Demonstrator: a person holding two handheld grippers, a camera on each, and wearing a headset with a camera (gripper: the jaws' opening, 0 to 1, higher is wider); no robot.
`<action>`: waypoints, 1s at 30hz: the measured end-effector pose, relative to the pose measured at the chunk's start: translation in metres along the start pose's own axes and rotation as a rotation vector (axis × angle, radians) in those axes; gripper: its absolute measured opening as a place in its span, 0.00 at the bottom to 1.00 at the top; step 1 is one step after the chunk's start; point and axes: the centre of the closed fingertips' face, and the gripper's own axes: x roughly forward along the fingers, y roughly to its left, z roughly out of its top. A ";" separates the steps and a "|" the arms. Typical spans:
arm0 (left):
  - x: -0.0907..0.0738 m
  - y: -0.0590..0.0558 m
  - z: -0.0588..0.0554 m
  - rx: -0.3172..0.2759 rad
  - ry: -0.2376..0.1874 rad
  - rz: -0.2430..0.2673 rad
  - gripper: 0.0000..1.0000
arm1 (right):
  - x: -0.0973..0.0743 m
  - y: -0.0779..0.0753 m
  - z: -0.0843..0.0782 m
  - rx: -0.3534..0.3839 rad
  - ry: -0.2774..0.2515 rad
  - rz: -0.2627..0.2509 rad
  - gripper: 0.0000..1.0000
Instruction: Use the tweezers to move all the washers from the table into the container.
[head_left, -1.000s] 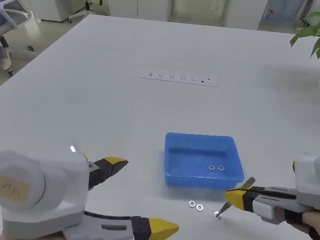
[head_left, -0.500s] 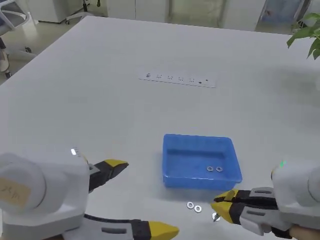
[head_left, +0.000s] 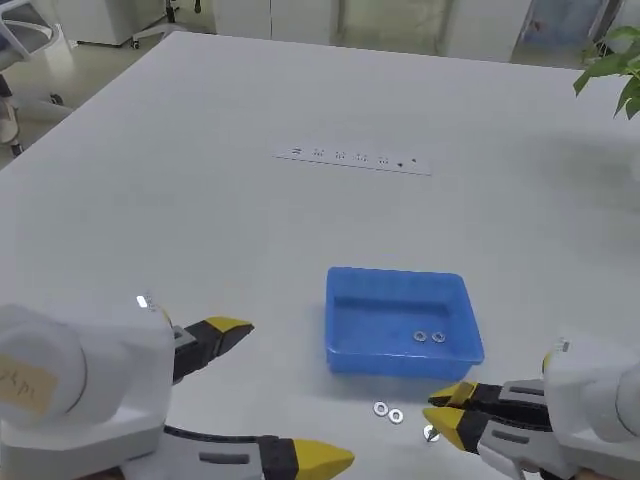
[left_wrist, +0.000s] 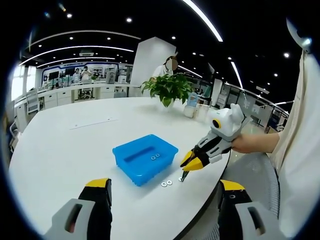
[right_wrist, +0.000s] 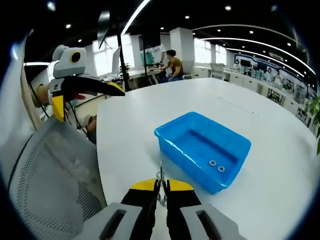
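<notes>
2 washers (head_left: 430, 337) lie in the blue container (head_left: 400, 290), 2 loose washers (head_left: 388, 411) beside it; right gripper (head_left: 436, 408) pinches the tweezers (right_wrist: 160, 181), left gripper (head_left: 300, 392) gapes wide.

Table (head_left: 180, 190): white, broad, plain top.
Container (head_left: 395, 271): blue, shallow, standing on the table in the head view's near part.
Pair of washers (head_left: 389, 412): on the table at 6 o'clock of the container, just beside its near wall, touching or nearly so.
Third washer (head_left: 431, 433): at 5 o'clock of the container, near the pair.
Socket strip (head_left: 353, 159): flat, white, at 12 o'clock, well apart.
</notes>
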 end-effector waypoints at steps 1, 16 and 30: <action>0.000 0.000 0.000 0.000 -0.002 0.002 0.89 | -0.001 0.000 0.001 0.054 -0.018 0.007 0.02; 0.002 0.000 0.000 -0.006 -0.002 -0.004 0.88 | -0.037 -0.024 0.053 0.272 -0.258 0.015 0.02; -0.003 0.003 -0.001 -0.009 -0.001 0.010 0.88 | -0.006 -0.066 0.094 0.304 -0.302 0.007 0.02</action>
